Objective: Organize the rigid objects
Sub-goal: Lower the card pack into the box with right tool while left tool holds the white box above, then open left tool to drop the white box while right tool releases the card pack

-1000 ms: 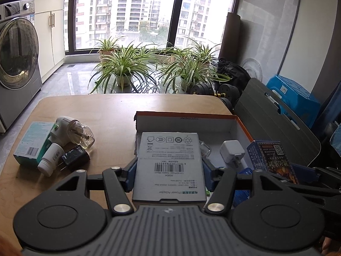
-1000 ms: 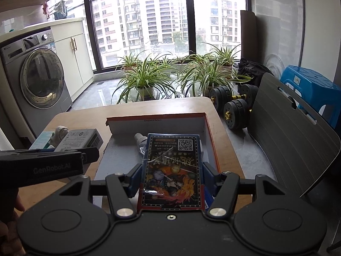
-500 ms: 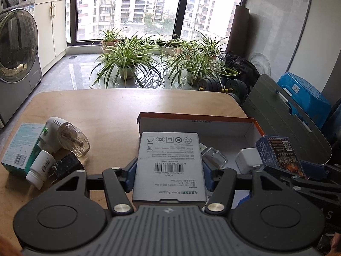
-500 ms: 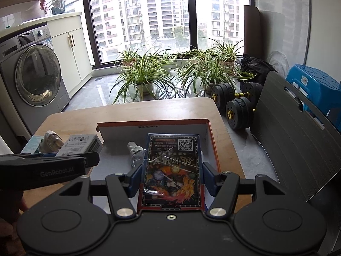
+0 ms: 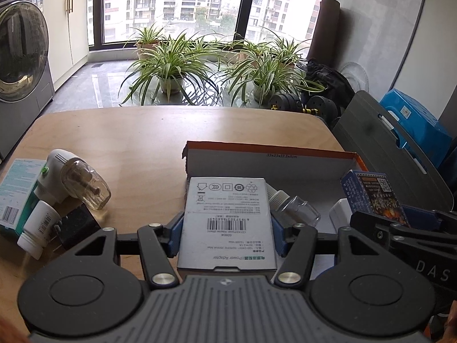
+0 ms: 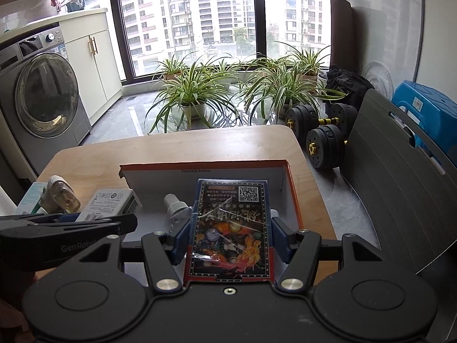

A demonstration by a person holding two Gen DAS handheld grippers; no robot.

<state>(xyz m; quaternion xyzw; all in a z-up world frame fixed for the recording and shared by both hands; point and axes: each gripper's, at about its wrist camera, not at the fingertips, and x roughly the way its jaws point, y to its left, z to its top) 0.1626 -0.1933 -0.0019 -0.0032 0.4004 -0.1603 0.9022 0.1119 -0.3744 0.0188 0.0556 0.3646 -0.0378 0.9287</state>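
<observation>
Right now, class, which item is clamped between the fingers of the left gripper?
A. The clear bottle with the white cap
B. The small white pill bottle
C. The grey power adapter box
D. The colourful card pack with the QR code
C: in the left wrist view the left gripper has its blue pads pressed against both sides of the grey power adapter box, barcode label up.

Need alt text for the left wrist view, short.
Left gripper clamps a grey adapter box over an open cardboard box on a wooden table. Right gripper holding a card pack enters at right; loose items lie left.
</observation>
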